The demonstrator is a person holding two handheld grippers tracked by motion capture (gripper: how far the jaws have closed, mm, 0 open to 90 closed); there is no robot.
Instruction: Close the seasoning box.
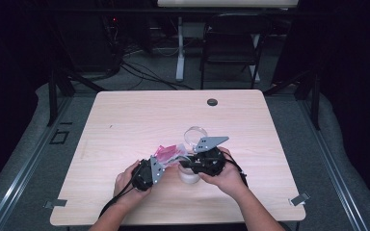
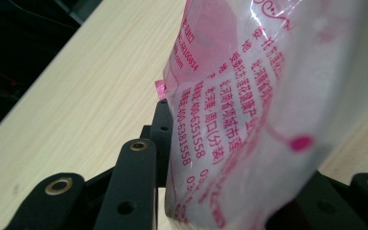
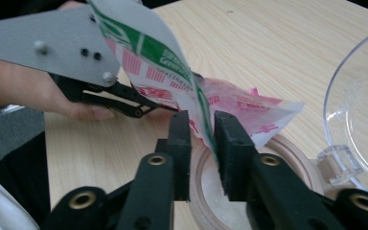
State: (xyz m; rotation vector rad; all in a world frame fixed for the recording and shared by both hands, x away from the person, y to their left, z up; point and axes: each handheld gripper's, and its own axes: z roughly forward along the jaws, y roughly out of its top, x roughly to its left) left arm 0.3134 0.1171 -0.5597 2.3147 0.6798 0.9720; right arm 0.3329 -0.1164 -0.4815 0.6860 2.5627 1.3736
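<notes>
Both hands [image 1: 125,183] low, pinching pouch [image 1: 169,152].

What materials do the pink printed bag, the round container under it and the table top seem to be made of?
Pink printed bag: thin plastic film, glossy; it is translucent, creased, and catches the light.
Round container: its rim looks like pale wood or wood-coloured plastic; I cannot tell which. Its hinged lid is clear hard plastic, see-through with bright reflections.
Table top: light wood-grain laminate, matte, probably not solid wood.
</notes>
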